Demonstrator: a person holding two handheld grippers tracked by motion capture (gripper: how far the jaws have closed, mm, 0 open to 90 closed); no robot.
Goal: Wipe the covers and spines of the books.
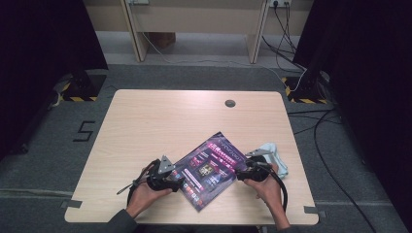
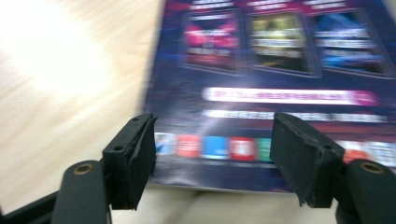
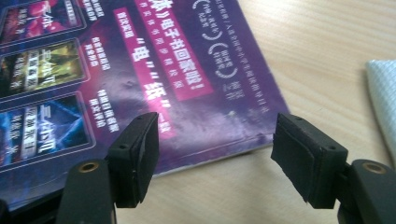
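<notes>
Purple and glossy, the magazine (image 1: 210, 168) lies flat and closed on the pale wooden table (image 1: 145, 126), turned at a slant near my edge, with my two grippers at either side of it. Nothing is lifted or opened yet as far as I can judge: the cover is down, its edges rest on the wood, and the whole job of picking it up or turning it looks to be ahead of me.

My left gripper (image 1: 167, 180) sits at the magazine's lower left edge. In the left gripper view my jaws stand wide apart with the cover's bottom edge (image 2: 219, 184) just beyond them; the pads press on nothing. That view is blurred, so I cannot tell whether a pad brushes the paper.

My right gripper (image 1: 250, 171) is at the right-hand edge, close to one corner. In the right gripper view the jaws are likewise well open, straddling the corner (image 3: 261, 140) without closing on it, bare table between the pads. A pale blue cloth (image 1: 276, 156) lies just behind my right hand, apart from the magazine.

Both forearms come in low from the near side, hands wrapped round the gripper bodies, jaws pointing inward toward each other across the cover and tilted slightly down.
</notes>
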